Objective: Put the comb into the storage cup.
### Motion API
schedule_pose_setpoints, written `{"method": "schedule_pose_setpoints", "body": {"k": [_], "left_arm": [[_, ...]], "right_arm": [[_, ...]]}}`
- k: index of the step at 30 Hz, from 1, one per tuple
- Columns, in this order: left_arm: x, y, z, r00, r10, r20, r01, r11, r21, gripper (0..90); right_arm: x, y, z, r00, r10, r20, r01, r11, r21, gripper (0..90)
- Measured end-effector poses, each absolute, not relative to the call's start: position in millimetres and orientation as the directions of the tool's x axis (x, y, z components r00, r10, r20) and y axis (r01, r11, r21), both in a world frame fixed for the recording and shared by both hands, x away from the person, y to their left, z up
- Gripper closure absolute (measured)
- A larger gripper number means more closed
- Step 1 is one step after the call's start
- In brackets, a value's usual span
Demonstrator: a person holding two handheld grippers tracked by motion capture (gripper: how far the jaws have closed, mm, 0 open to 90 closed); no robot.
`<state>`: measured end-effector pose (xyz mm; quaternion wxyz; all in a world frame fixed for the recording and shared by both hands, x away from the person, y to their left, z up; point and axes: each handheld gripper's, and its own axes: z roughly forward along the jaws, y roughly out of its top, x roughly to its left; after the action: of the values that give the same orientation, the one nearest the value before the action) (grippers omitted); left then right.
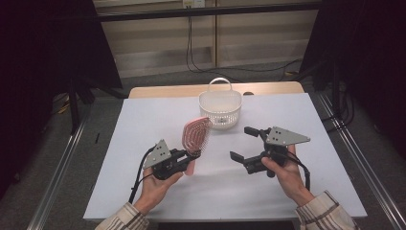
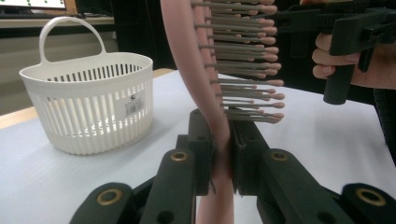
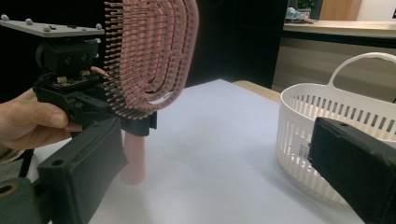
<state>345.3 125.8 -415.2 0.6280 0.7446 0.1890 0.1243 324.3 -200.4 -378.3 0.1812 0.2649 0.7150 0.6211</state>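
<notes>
Left gripper (image 1: 191, 155) clamped on the neck of a pink hairbrush (image 1: 196, 135) — held upright over the white table (image 1: 143, 124), bristles toward the right gripper (image 1: 243, 143). Right gripper's jaws spread wide, nothing between them — white basket (image 1: 220, 109) just beyond the brush.

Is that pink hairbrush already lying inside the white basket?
No, the pink hairbrush stands clamped in the left gripper, in front of the white basket.

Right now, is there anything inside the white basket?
From the high view, the white basket looks empty: its pale inner wall and part of the floor show. The near wall hides the front of the floor. The pink hairbrush is outside it, clamped in the left gripper.
</notes>
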Motion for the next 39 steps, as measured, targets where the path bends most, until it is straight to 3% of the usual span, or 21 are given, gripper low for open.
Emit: {"method": "schedule_pose_setpoints", "body": {"k": [5,19,28,39], "left_arm": [[351,115,-413,0.895,0.445,-0.042,0.112,-0.133,0.985,80.6],[358,72,-407,0.933,0.359,-0.018,0.077,-0.151,0.986,80.5],[357,75,-416,0.947,0.307,-0.096,0.142,-0.132,0.981,80.5],[354,75,-415,0.950,0.302,-0.084,0.131,-0.137,0.982,80.5]], "right_arm": [[328,-194,-370,-0.806,0.587,0.075,0.150,0.080,0.986,0.6],[343,-181,-351,-0.828,0.558,0.047,0.119,0.093,0.989,0.3],[357,-179,-353,-0.855,0.514,0.072,0.135,0.086,0.987,0.4],[358,-176,-357,-0.865,0.493,0.091,0.133,0.050,0.990,4.3]]}}
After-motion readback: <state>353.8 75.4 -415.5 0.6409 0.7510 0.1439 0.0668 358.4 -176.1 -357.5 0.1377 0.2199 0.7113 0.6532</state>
